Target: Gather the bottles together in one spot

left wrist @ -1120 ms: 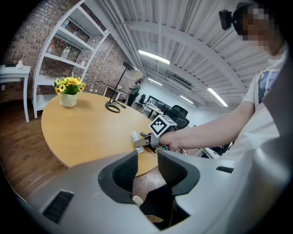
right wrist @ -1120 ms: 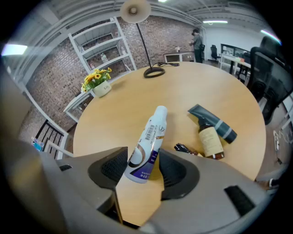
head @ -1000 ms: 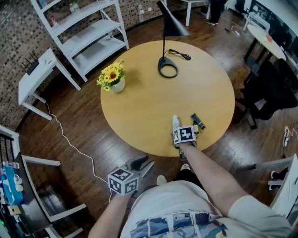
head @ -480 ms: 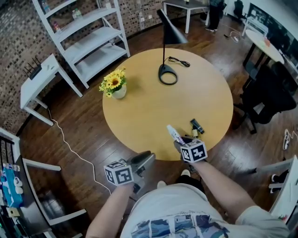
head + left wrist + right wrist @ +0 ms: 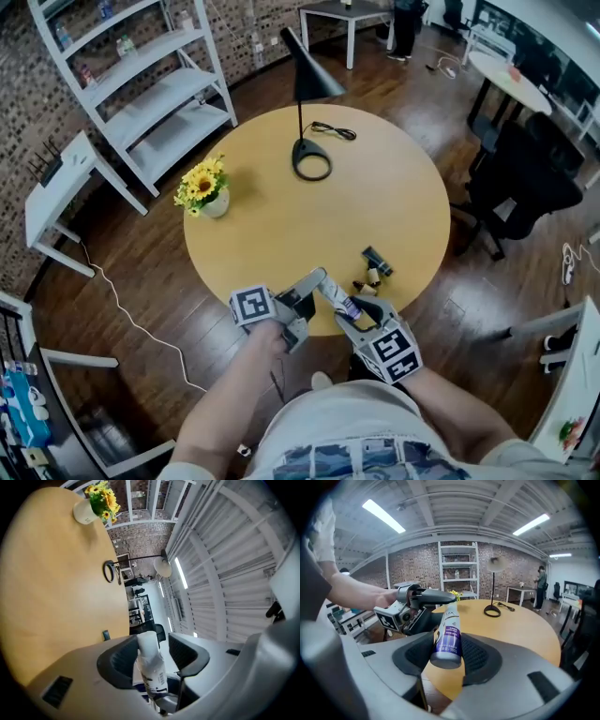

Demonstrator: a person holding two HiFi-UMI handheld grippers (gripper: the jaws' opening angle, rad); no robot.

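Note:
A white bottle with a purple label [image 5: 337, 298] hangs tilted above the near rim of the round wooden table [image 5: 281, 225]. My right gripper [image 5: 353, 317] is shut on its base [image 5: 449, 634]. My left gripper [image 5: 314, 298] faces it from the left. Its jaws have just been opening, and they stand open around the bottle's capped top [image 5: 151, 656]. A small cream-capped bottle [image 5: 372, 276], another small one [image 5: 359, 288] and a dark bottle [image 5: 378, 260] lie together on the table just beyond.
A black desk lamp [image 5: 309, 155] stands at the table's far side and a sunflower vase [image 5: 203, 190] at its left. White shelving [image 5: 141, 94] stands at the back left, a black chair [image 5: 520, 178] to the right, and a white side table [image 5: 56, 178] further left.
The right gripper lifted the bottle off the table and tilted it left. The left gripper came up from below the table's edge to the bottle's top, and its jaws opened.

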